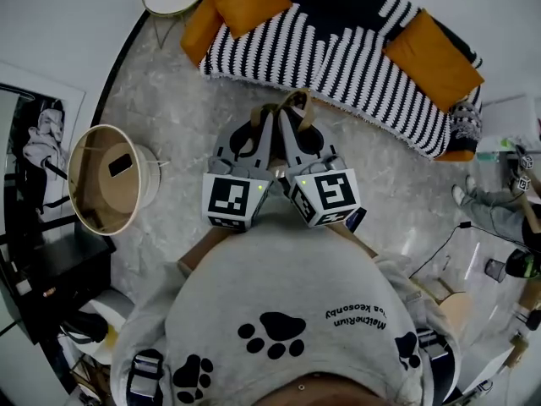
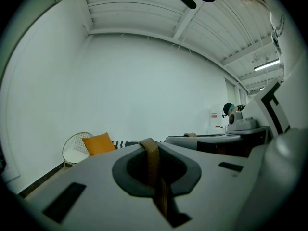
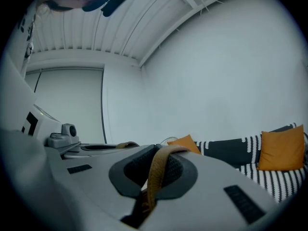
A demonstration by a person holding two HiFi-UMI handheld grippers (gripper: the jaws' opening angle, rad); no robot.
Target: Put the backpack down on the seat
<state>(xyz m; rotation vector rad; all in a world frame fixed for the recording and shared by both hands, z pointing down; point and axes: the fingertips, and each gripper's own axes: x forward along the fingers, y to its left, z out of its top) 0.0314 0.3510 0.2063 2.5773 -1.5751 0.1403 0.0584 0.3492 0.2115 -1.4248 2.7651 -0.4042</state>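
The left gripper (image 1: 262,125) and right gripper (image 1: 289,125) are side by side, each with its fingers pinching a brown strap (image 1: 297,100). Beyond them is a striped sofa (image 1: 338,62) with orange cushions (image 1: 433,57).

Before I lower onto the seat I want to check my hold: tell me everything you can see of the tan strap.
The tan strap is a flat, narrow band, leather-like, unfrayed. It passes through the hollow of the shut left claw and of the shut right claw, pinched in each and arching over the tips. In the head view it loops just beyond both claws, short of the striped sofa. What hangs from it is hidden.
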